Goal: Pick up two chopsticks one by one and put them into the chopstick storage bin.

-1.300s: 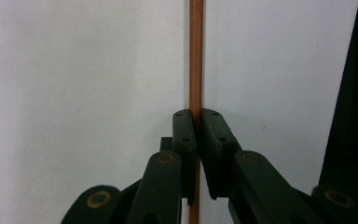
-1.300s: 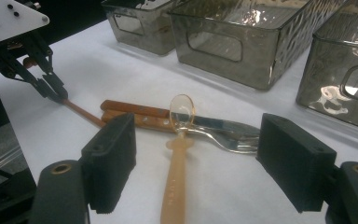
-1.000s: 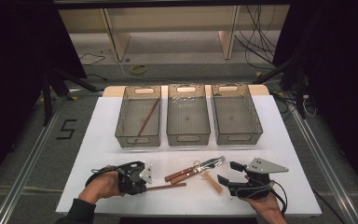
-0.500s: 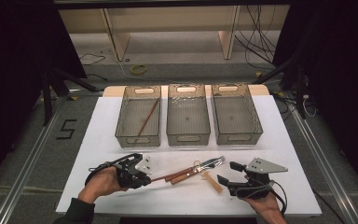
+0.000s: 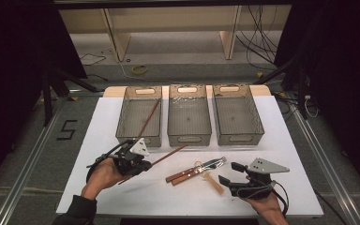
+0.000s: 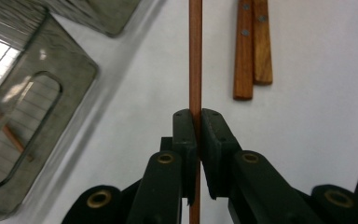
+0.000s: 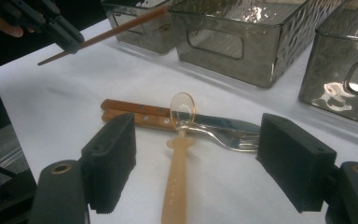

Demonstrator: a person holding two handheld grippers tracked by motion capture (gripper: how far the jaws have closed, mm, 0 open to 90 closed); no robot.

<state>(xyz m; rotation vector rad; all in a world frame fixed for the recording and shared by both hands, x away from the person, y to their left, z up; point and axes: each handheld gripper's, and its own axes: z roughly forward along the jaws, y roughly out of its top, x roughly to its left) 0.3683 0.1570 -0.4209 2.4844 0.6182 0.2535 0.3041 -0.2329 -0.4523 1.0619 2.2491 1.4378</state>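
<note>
Now the left hand-held gripper (image 5: 143, 165) has its jaws clamped on a brown chopstick (image 5: 168, 154), lifted off the white counter (image 5: 290, 140). In the left gripper view the chopstick (image 6: 195, 56) runs straight out ahead between the pads, and its far tip is cut off at the frame's top. Its rear end pokes out behind the jaws. Ahead and to one side of this gripper stand three clear bins (image 5: 189, 117); the nearest holds another chopstick (image 5: 148, 119), partly blurred through the wall. The right hand-held gripper (image 7: 196, 158) rests with jaws wide apart, holding nothing. Just ahead of it lie a plastic spoon (image 7: 179, 154), a knife (image 7: 140, 111) and a fork (image 7: 233, 136), their metal ends overlapping and hard to separate.
</note>
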